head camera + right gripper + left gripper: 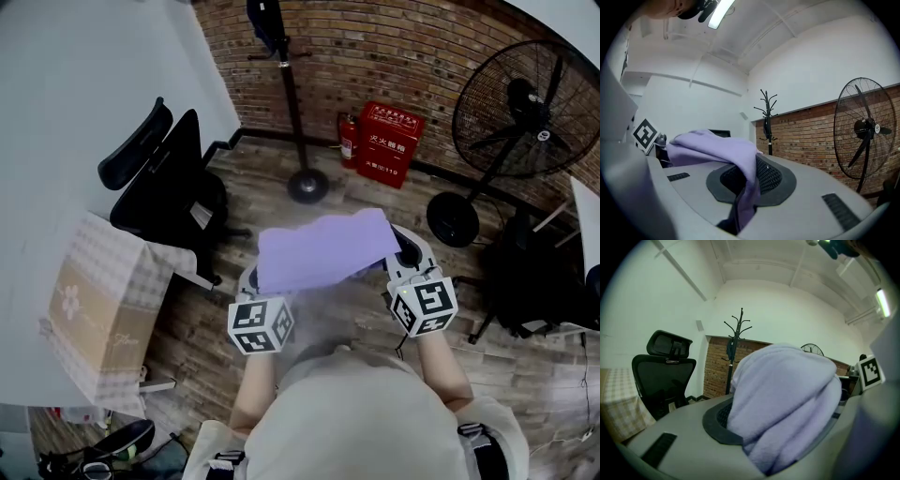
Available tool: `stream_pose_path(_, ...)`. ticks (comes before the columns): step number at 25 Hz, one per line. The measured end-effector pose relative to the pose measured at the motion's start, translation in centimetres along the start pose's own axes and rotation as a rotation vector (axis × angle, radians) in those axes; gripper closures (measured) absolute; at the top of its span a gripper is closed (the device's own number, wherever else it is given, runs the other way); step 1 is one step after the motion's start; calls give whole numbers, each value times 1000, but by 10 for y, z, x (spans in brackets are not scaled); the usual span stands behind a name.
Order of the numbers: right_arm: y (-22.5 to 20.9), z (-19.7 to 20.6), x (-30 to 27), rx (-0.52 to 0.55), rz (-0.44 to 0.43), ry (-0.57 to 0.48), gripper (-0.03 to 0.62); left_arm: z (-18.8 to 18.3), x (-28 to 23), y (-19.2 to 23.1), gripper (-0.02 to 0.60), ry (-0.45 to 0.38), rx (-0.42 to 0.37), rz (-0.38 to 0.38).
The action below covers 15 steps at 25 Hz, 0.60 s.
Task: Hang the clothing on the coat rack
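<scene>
While left gripper (251, 277) and right gripper (409, 251) each pinch one cloth (323, 248) end, cloth spans left-right between them; rack (292, 112) stands far ahead, slightly nearer left gripper.

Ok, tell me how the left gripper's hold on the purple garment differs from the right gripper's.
The left gripper clamps a thick, bunched fold of the purple garment; the right gripper pinches only a thin edge. The left gripper's jaws stand apart around that bulk; the right gripper's are nearly together. Both are shut on the same garment, facing the coat rack.
</scene>
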State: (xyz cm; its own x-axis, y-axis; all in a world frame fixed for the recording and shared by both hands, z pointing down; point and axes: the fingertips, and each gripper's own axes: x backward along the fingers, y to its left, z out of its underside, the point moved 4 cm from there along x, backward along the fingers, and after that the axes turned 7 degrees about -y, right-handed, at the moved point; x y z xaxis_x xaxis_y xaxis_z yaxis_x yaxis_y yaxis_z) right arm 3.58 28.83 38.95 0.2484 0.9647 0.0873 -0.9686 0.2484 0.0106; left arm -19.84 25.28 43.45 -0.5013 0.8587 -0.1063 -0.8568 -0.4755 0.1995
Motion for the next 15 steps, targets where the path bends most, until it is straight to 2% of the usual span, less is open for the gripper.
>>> stream_pose_path(9, -9, 4, -6, -13, 2, 12, 569, 1, -13, -1, 457, 7, 9, 4)
stream_pose_path(15, -25, 9, -23, -21, 19, 11, 569, -2, -39, 1, 457, 10, 7, 22)
